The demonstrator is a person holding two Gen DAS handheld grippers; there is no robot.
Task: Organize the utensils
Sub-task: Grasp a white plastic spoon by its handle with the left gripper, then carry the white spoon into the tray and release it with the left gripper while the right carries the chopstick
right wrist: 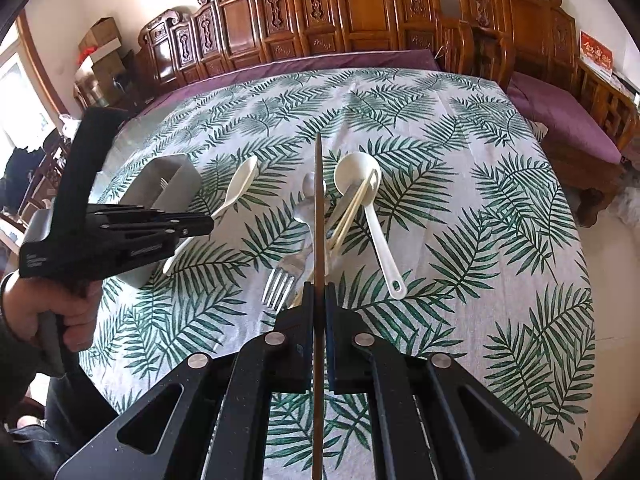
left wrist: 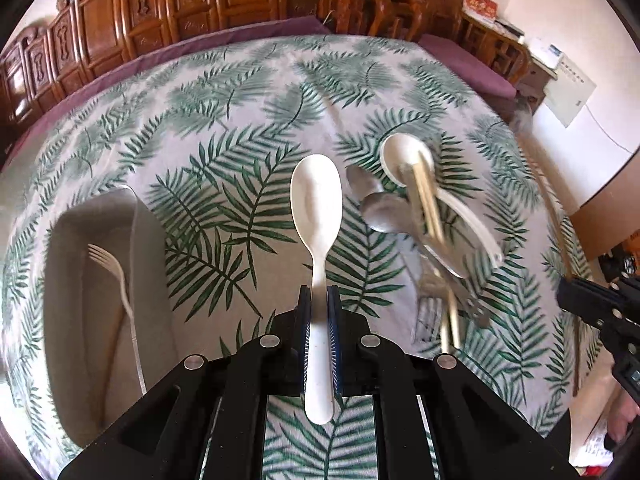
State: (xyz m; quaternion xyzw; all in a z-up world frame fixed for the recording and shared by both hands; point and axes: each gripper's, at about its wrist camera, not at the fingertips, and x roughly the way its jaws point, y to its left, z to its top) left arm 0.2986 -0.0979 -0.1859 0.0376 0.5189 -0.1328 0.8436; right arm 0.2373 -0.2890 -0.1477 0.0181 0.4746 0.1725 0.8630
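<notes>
Left wrist view: a counter under palm-leaf cloth, carved wooden benches behind. The left hand-held gripper clamps a white spoon by its handle above the cloth. A grey tray holding a fork lies left; mixed cutlery lies right.

Right wrist view: the right hand-held gripper pinches a brown chopstick over that pile.

Left wrist view: utensil holder at lower left on the tablecloth, a fork inside it; held spoon at centre; to its right, a pile with ladle, metal spoons, chopsticks and forks.
</notes>
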